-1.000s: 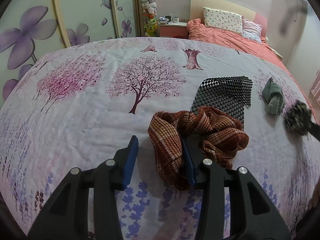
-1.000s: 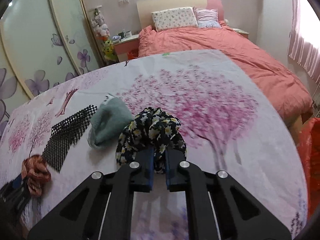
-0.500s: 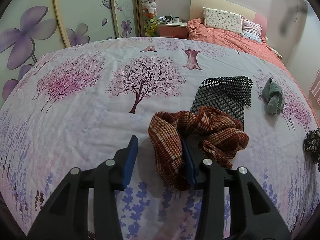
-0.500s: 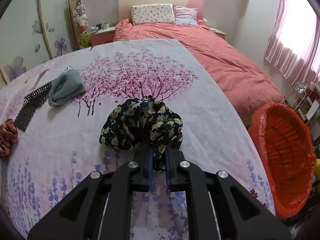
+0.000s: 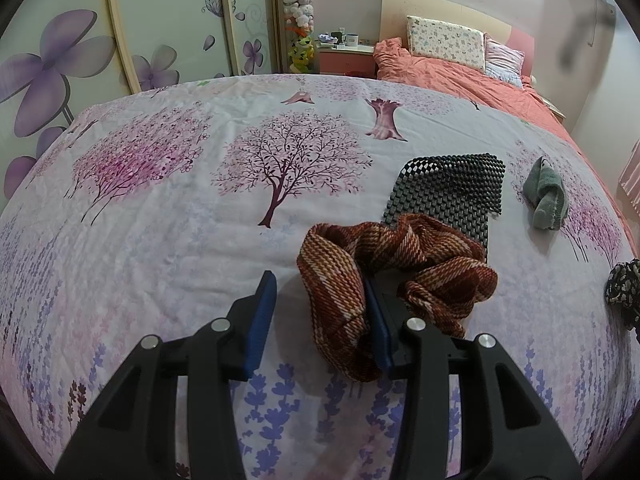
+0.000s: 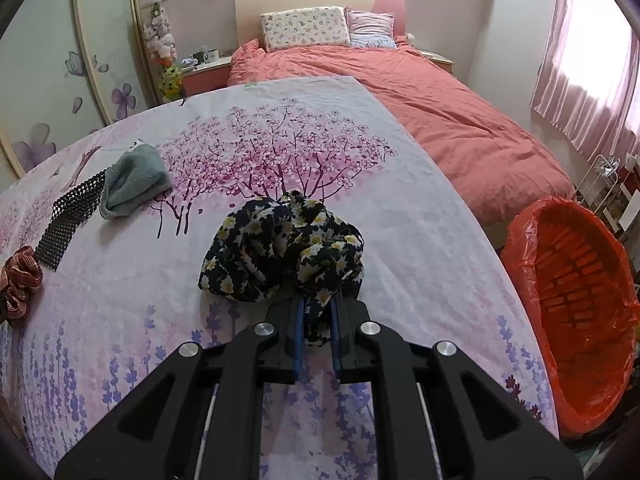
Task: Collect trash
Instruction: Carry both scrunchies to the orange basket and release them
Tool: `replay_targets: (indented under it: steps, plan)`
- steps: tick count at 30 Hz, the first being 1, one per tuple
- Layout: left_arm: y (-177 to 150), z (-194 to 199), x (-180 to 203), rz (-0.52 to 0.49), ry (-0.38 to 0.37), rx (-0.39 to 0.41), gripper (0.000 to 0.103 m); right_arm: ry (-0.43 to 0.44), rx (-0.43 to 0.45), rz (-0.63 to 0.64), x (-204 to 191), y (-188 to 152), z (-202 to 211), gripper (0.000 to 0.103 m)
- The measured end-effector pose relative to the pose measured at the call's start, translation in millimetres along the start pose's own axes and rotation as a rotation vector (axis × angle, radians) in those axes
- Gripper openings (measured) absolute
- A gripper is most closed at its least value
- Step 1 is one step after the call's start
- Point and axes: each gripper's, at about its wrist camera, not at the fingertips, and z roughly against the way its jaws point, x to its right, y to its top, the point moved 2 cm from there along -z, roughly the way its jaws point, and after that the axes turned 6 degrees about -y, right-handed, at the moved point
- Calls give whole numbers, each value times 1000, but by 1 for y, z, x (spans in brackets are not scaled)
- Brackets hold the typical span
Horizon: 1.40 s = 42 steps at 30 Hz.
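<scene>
The right gripper (image 6: pixel 316 328) has its jaws pinched on a black flowered cloth (image 6: pixel 282 254), which bunches up just beyond the fingertips above the tree-printed sheet (image 6: pixel 400 216). To its right, past the sheet's edge and lower down, stands a bin with a red liner (image 6: pixel 576 320), its mouth open; nothing lies between the cloth and the bin but bare sheet.

The left gripper (image 5: pixel 320 312) has its jaws spread. A crumpled red-brown striped cloth (image 5: pixel 384 268) lies on the sheet with one fold between them, against the right pad (image 5: pixel 374 324); the left pad (image 5: pixel 262 312) stands clear of it. Just beyond that cloth, partly under it, lies a black mesh mat (image 5: pixel 448 188). Farther right sits a folded grey-green cloth (image 5: pixel 546 194), apart from the mat in the left view, though the right view shows them nearly touching. At the far end are a bed with a salmon cover (image 6: pixel 432 112), two pillows (image 6: pixel 304 28) and a nightstand (image 5: pixel 346 56); a pink curtain (image 6: pixel 588 80) hangs at far right.
</scene>
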Motion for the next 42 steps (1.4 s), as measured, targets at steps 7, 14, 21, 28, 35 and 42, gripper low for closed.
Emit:
replay_targets:
  steps: [7, 14, 21, 28, 35, 42]
  plan:
    - [0, 0, 1, -1, 0, 0, 43, 10, -1, -6, 3, 0, -1, 10]
    - [-3, 5, 5, -43, -68, 17, 17, 82, 7, -51, 15, -1, -1, 7]
    - [-8, 37, 6, -55, -144, 69, 14, 169, 97, -137, 45, -1, 33, 6]
    - [-3, 80, 39, -101, -220, 136, 14, 186, 199, -192, 82, -1, 75, 6]
    - [-5, 117, 109, -180, -356, 195, 14, 153, 300, -249, 123, -5, 110, 6]
    - [-16, 149, 199, -280, -523, 212, 14, 7, 412, -296, 170, -15, 131, 6]
